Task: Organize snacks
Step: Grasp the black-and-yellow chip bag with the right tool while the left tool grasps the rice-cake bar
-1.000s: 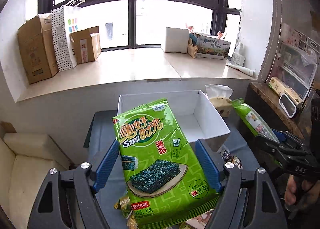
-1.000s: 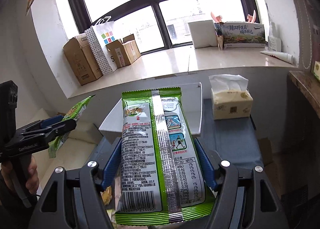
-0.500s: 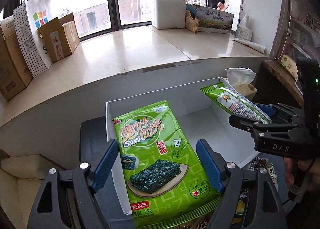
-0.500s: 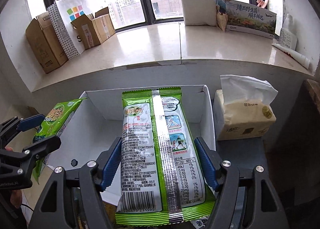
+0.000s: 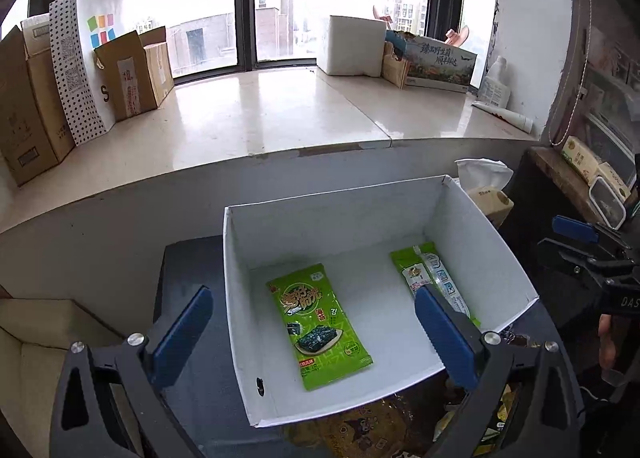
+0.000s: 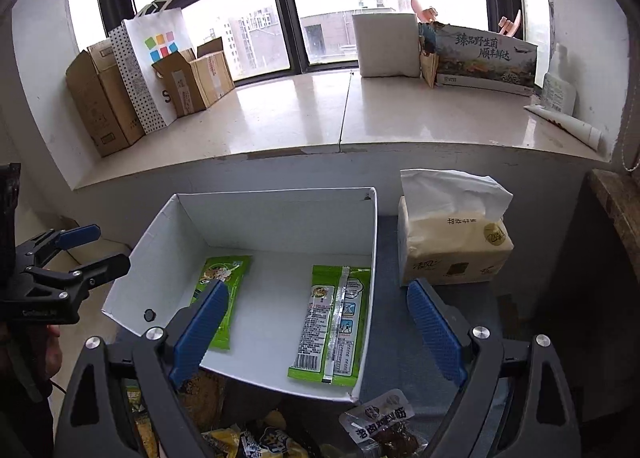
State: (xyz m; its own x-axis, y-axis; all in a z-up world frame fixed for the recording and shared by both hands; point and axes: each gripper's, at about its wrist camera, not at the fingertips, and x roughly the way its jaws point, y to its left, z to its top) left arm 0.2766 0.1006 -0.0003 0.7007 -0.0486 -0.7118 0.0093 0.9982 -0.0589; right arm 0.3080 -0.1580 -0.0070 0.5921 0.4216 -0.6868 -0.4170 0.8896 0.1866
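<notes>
Two green seaweed snack packs lie flat on the floor of a white open box (image 5: 236, 298) (image 6: 160, 234). One pack (image 5: 318, 324) (image 6: 222, 294) lies face up on the box's left side. The other (image 5: 430, 278) (image 6: 334, 318) lies back side up by the right wall. My left gripper (image 5: 312, 332) hangs above the box's near left part, its jaws opening wide and nothing between them. My right gripper (image 6: 316, 332) hovers over the near right part, jaws also opening, empty. Each gripper shows at the edge of the other's view, the right one (image 5: 588, 246) and the left one (image 6: 76, 254).
Loose snack packets (image 6: 380, 426) (image 5: 360, 430) lie on the dark table in front of the box. A tissue pack (image 6: 456, 246) stands right of the box. Behind is a stone window sill with cardboard boxes (image 6: 100, 102) and a paper bag (image 6: 156, 58). A cream seat (image 5: 48, 334) is at left.
Both grippers moved over the box, opened and let go of their green packs, which dropped onto the box floor.
</notes>
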